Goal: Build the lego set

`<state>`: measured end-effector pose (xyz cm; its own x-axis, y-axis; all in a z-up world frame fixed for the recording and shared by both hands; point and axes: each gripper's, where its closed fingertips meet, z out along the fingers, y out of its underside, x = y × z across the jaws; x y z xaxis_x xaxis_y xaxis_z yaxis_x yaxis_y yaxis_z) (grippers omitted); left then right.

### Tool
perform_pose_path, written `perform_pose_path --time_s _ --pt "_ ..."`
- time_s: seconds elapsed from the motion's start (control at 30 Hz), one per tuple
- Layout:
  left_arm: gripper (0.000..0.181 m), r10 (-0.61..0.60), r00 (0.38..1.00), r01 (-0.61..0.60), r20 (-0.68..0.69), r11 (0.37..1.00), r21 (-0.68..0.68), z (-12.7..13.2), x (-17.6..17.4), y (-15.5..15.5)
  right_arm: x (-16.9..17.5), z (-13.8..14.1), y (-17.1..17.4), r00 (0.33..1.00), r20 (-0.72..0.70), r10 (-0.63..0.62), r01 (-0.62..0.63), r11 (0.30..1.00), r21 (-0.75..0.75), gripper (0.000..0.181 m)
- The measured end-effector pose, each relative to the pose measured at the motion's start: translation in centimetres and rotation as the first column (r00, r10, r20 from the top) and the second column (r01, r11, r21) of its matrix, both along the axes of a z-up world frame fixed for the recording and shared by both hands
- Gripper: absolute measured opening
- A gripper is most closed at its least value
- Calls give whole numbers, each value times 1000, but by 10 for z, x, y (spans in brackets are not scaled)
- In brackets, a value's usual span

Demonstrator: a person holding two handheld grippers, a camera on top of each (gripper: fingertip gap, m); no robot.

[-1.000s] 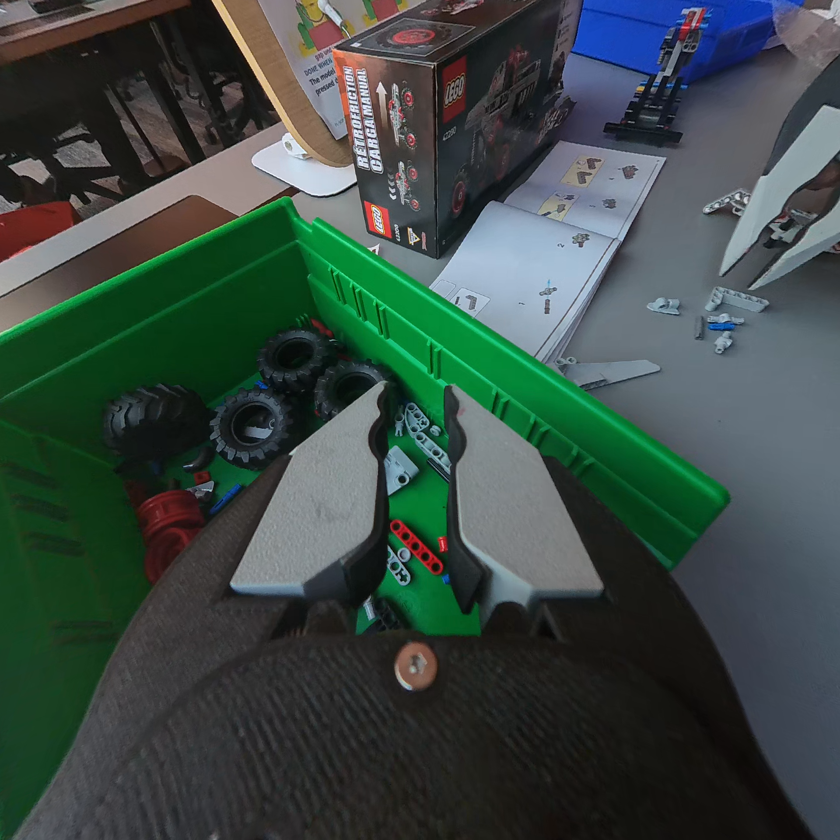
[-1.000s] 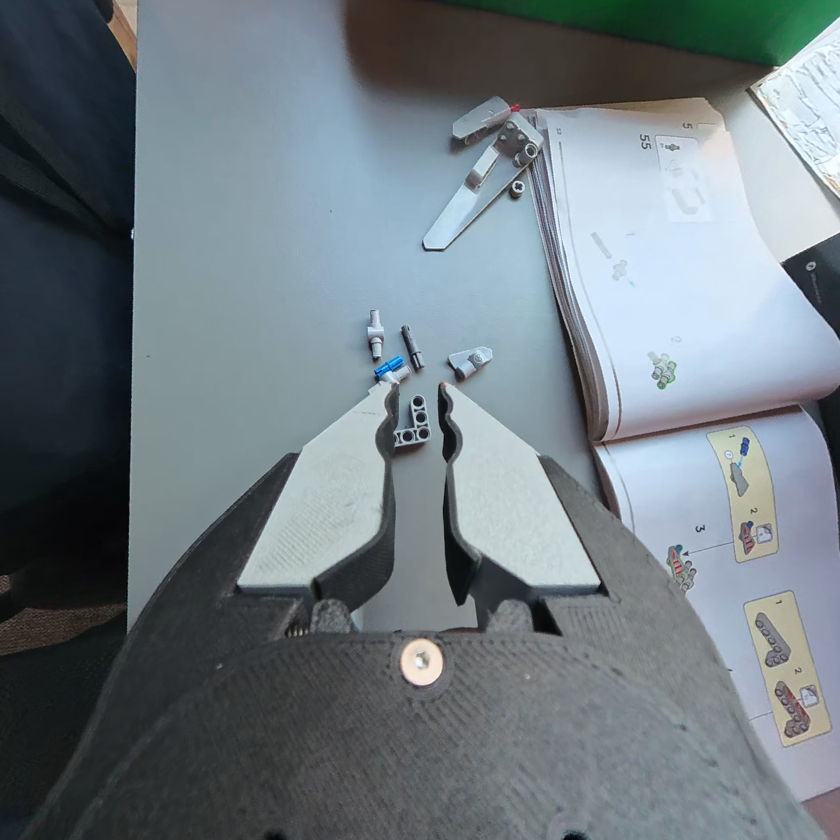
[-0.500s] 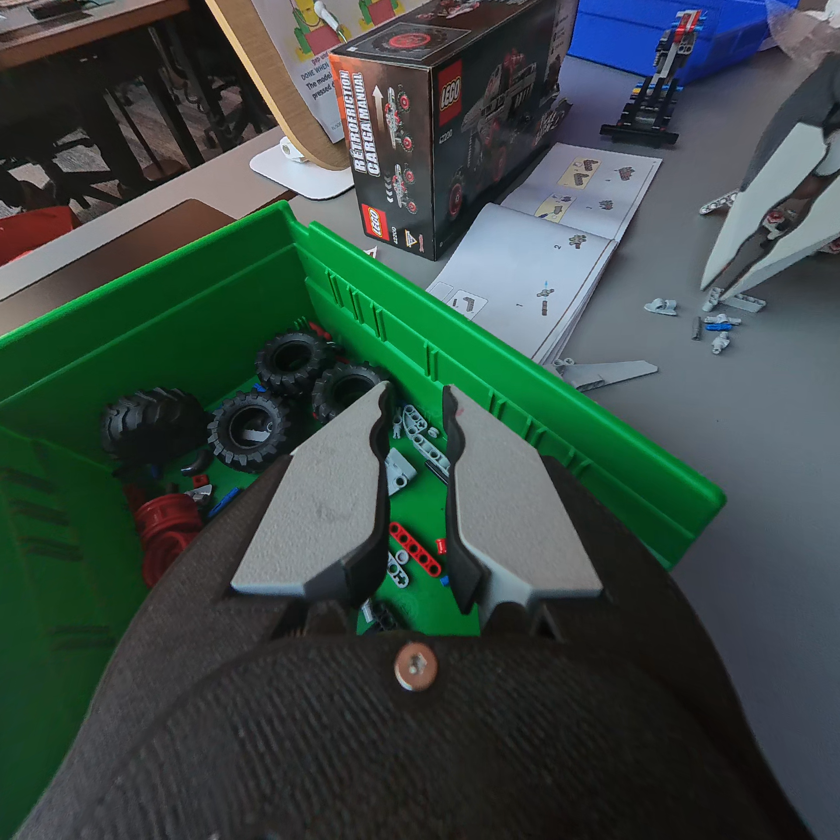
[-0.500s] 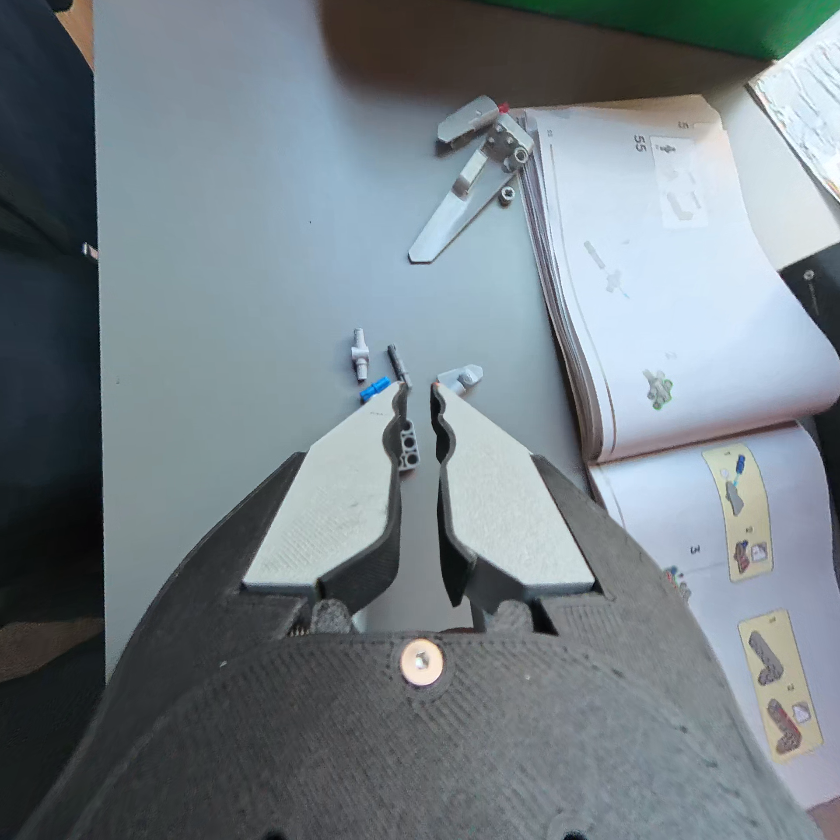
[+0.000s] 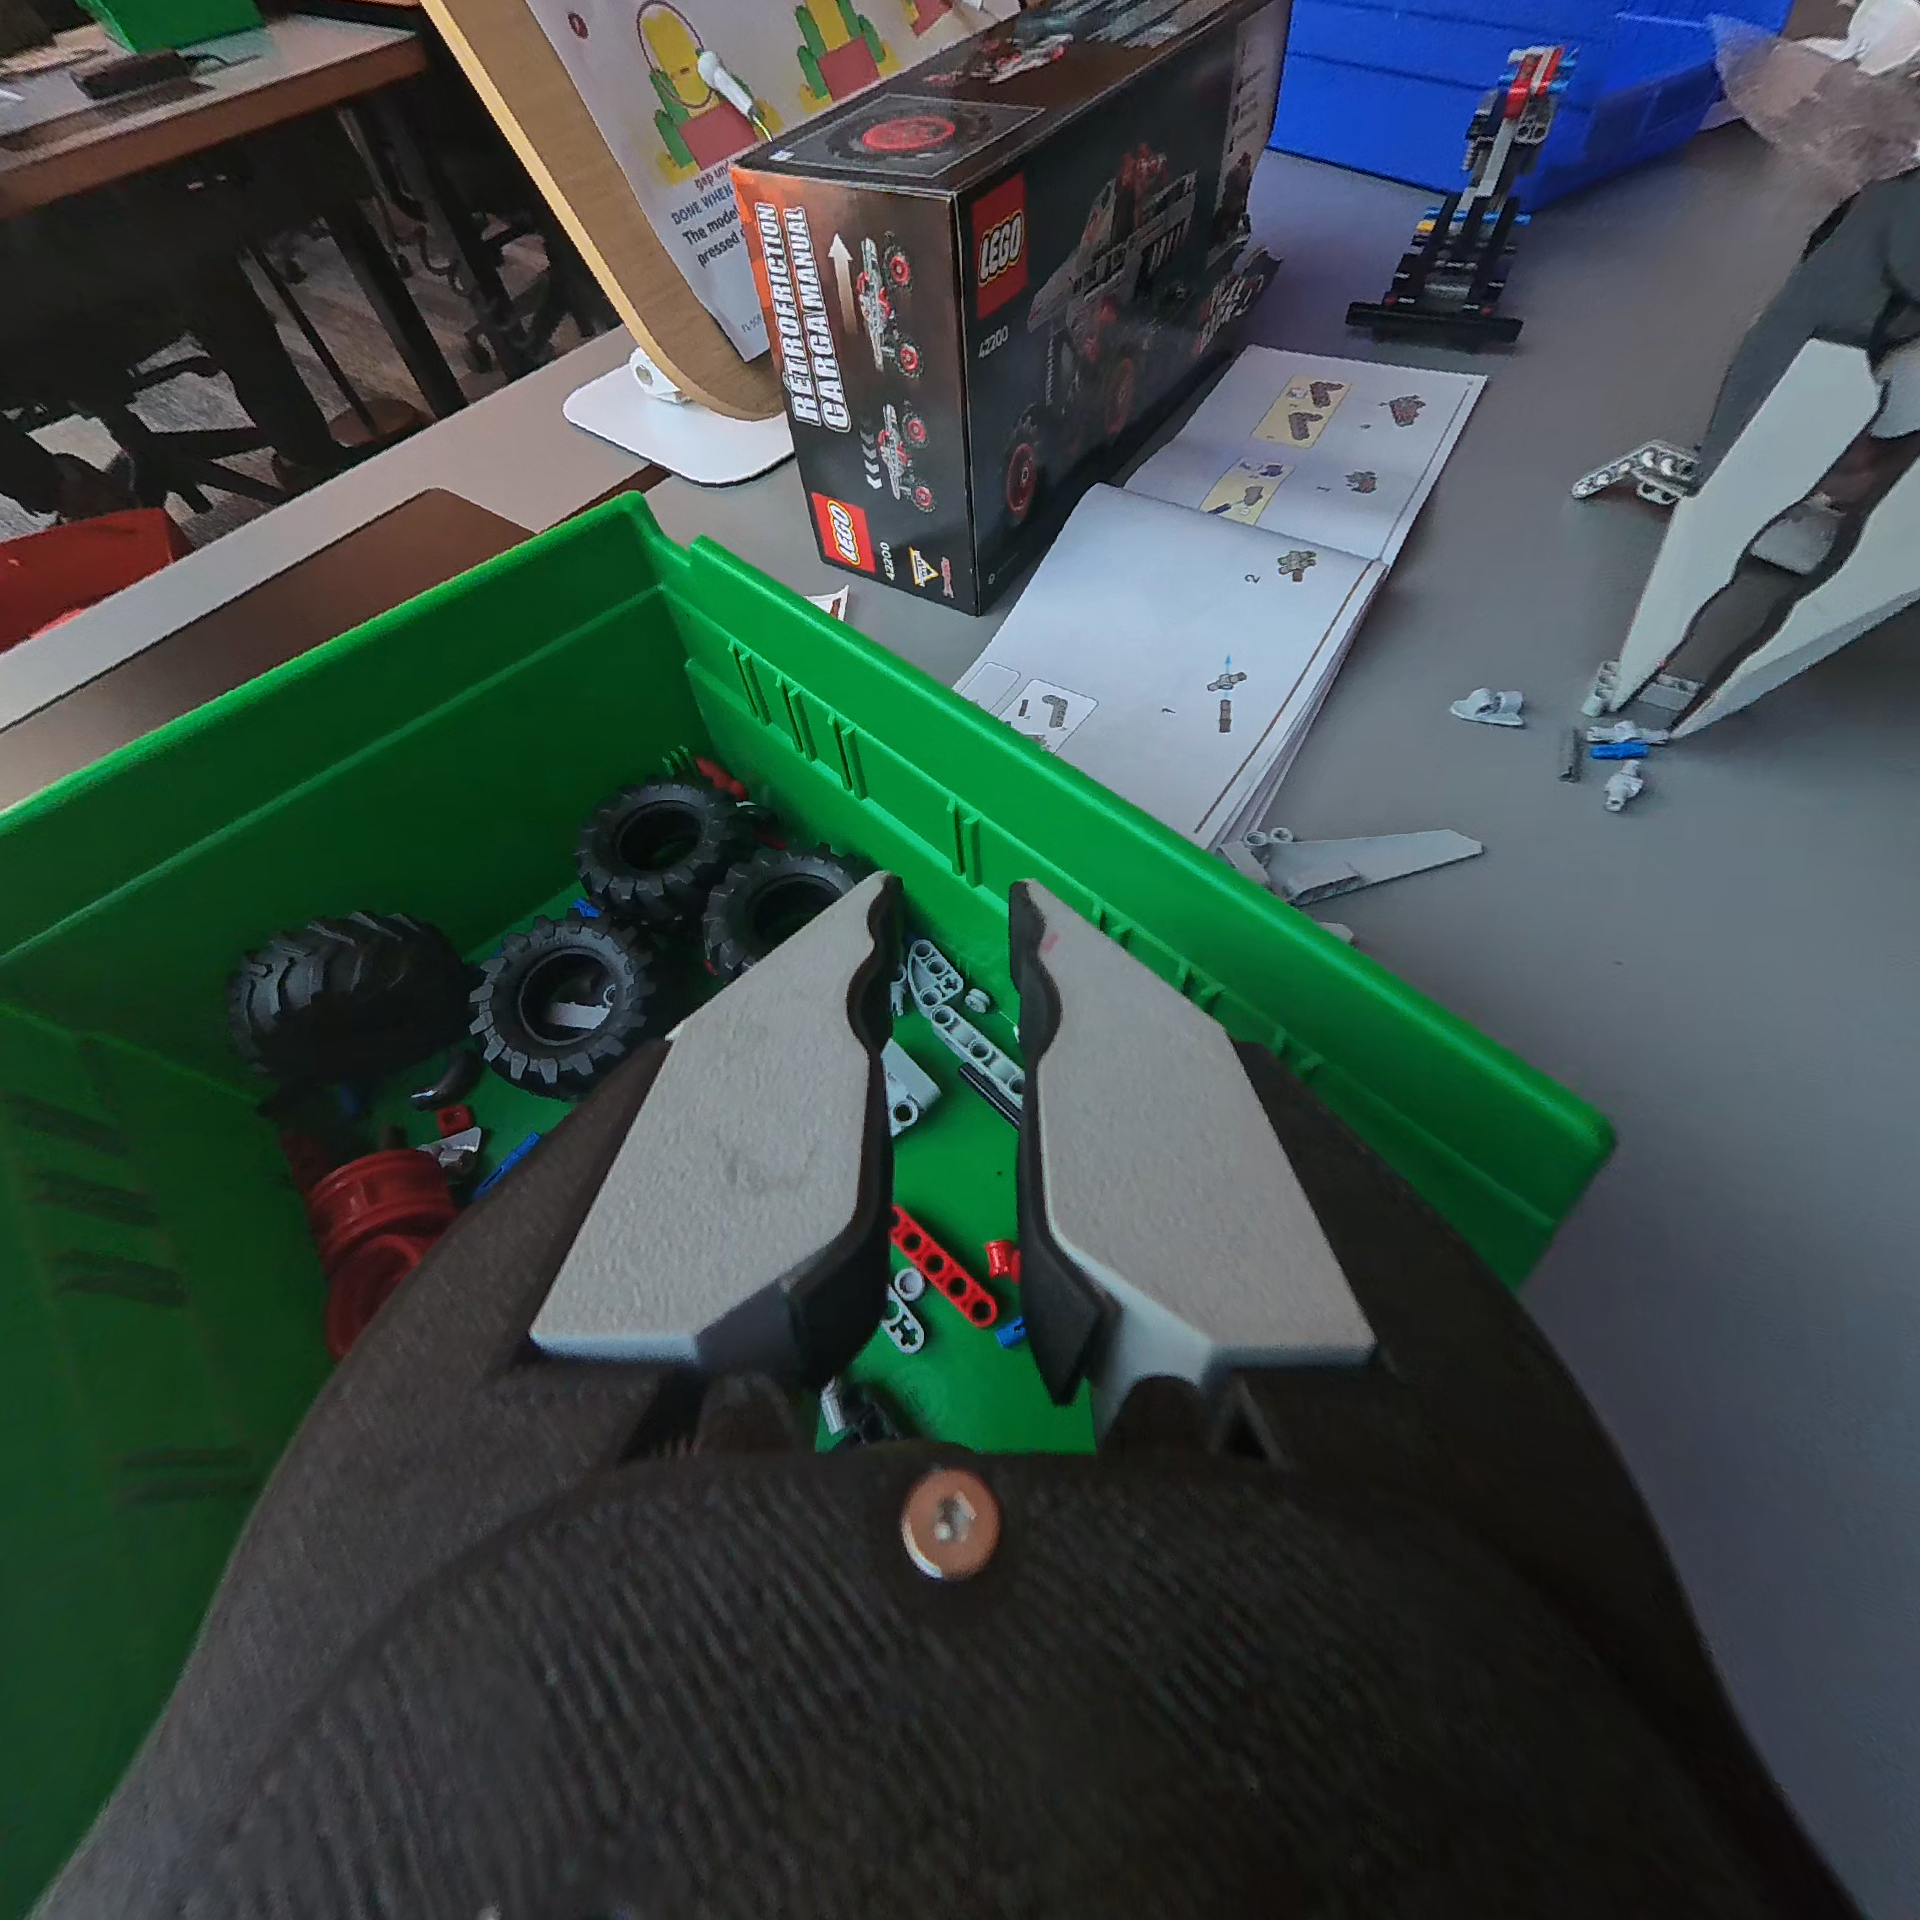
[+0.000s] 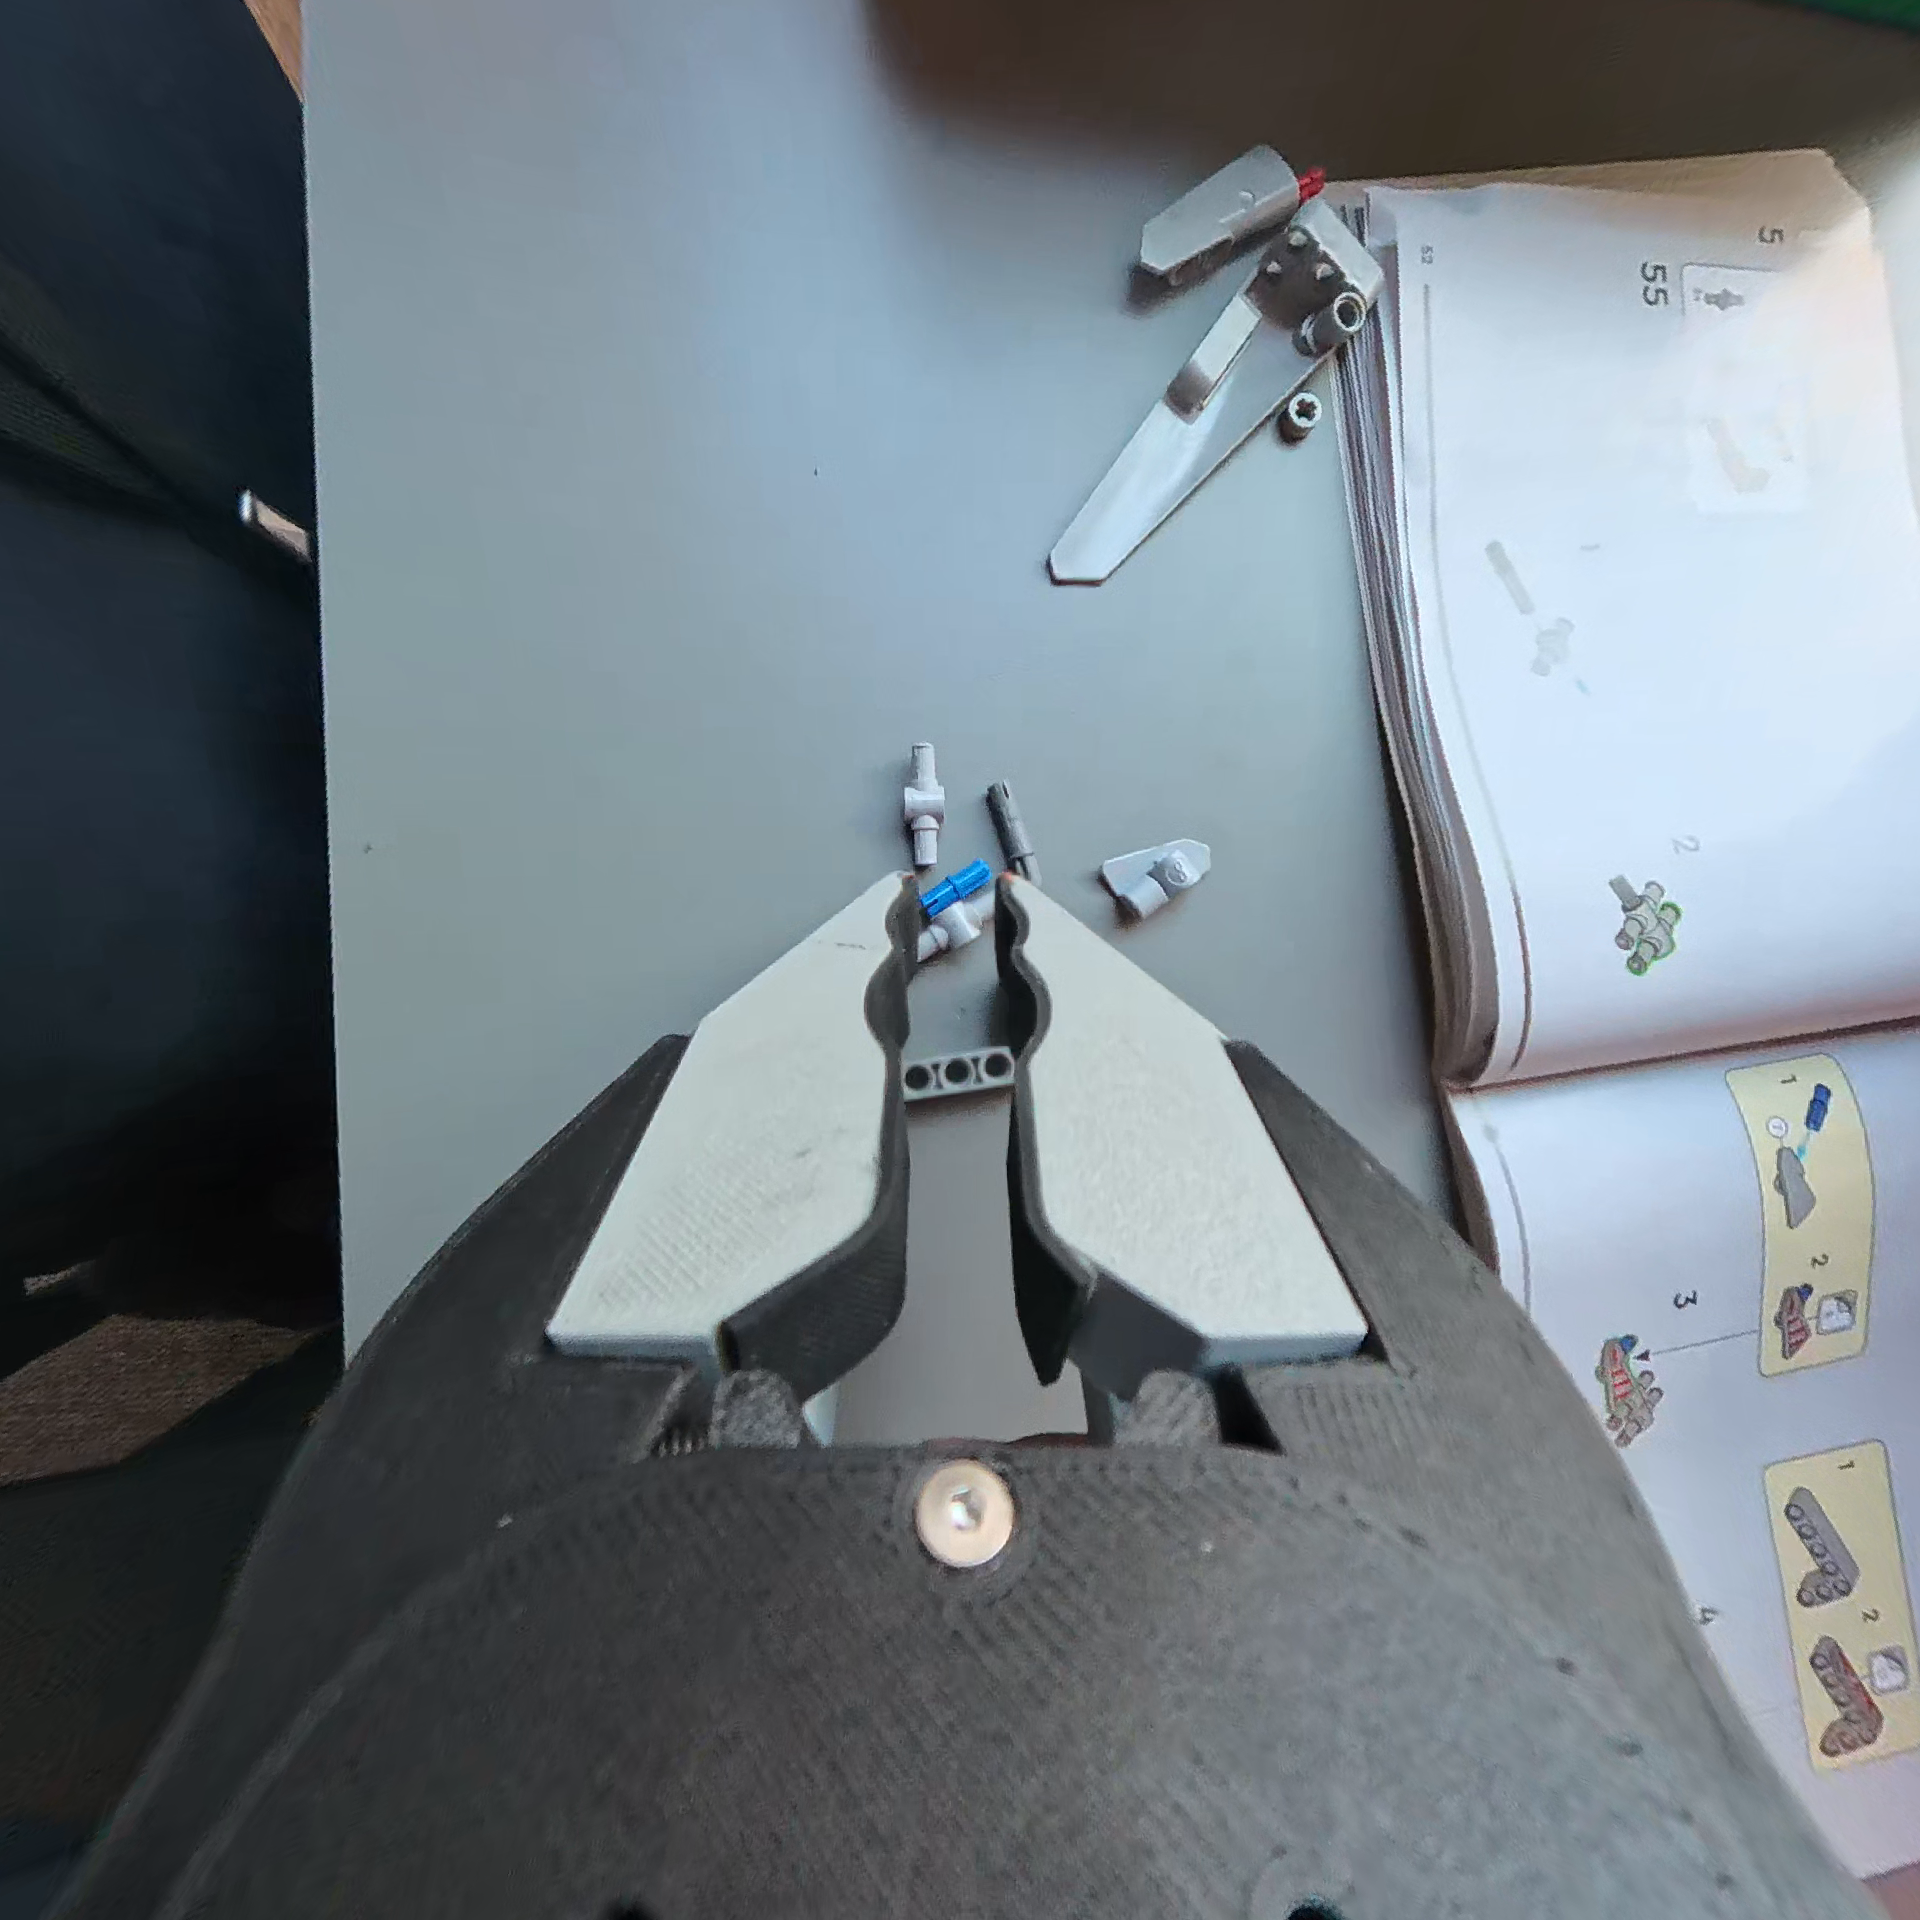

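The grey bench [image 5: 1714, 1091] carries everything. On it a green bin [image 5: 1143, 935] holds four black tyres [image 5: 561, 1003], a red wheel hub [image 5: 374, 1216], a red beam [image 5: 940, 1262] and loose grey pieces. Behind the bin stand the black set box [image 5: 997, 343] and the open instruction booklet [image 6: 1662, 644], and farther back a small partly built model [image 5: 1455, 260].

The left tongs [image 5: 951, 904] hang released over the bin, holding nothing. The right tongs [image 6: 951, 883] reach down to the bench with a narrow gap between their tips; a grey three-hole beam [image 6: 958, 1073] sits across that gap farther back, though whether it is clamped I cannot tell.

At the right tips lie a blue pin [image 6: 956, 886], a light grey connector [image 6: 923, 802], a dark pin [image 6: 1010, 821] and a small grey wedge piece [image 6: 1158, 873]. A long grey panel [image 6: 1174, 447] lies beside the booklet.
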<state>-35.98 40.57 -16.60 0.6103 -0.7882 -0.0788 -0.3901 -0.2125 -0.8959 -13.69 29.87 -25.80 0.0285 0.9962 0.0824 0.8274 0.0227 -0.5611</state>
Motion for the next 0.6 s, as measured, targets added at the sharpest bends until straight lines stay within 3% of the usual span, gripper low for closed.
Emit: perform_pose_path --time_s 0.2,0.6 --pt "17 13 1000 -13 9 1000 7 2 -3 2 -13 5 -3 999 -16 40 -40 999 8 11" --pt "12 27 998 -29 49 999 37 12 -5 2 -28 -14 -10 994 59 93 -94 995 15 5"
